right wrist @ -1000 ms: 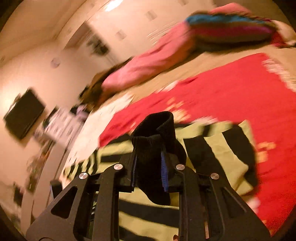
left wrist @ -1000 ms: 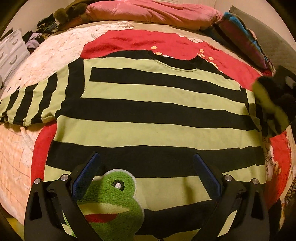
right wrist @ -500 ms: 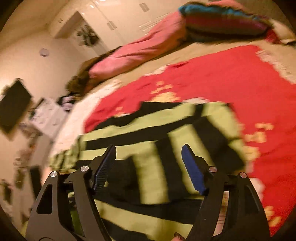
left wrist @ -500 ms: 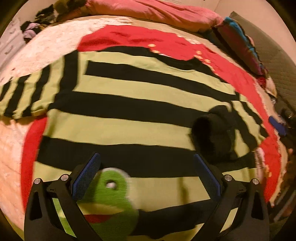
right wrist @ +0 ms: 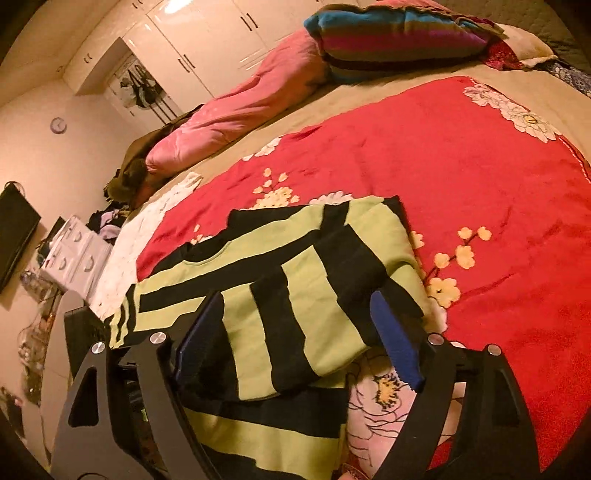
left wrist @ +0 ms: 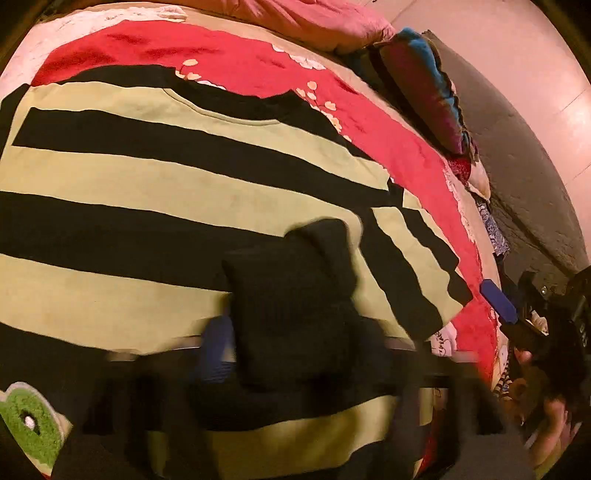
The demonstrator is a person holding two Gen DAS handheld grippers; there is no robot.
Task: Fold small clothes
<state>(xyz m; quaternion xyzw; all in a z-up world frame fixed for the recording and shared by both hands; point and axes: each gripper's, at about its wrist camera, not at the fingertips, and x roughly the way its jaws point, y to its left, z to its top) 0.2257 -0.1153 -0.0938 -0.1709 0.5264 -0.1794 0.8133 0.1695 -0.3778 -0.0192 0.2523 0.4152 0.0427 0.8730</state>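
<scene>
The sweater point(right wrist: 280, 291) is lying flat on the blanket point(right wrist: 461, 166), which is covering the bed. Its folded-in sleeve point(right wrist: 306, 314) is resting on top of the body, running between the right gripper's point(right wrist: 299, 332) two fingers, which are standing apart on either side of it. The cuff point(left wrist: 295, 295) is sitting just ahead of the left gripper's point(left wrist: 291, 354) fingers. Pillows point(right wrist: 399, 33) are lying beyond the sweater, far ahead of both pairs of fingers.
</scene>
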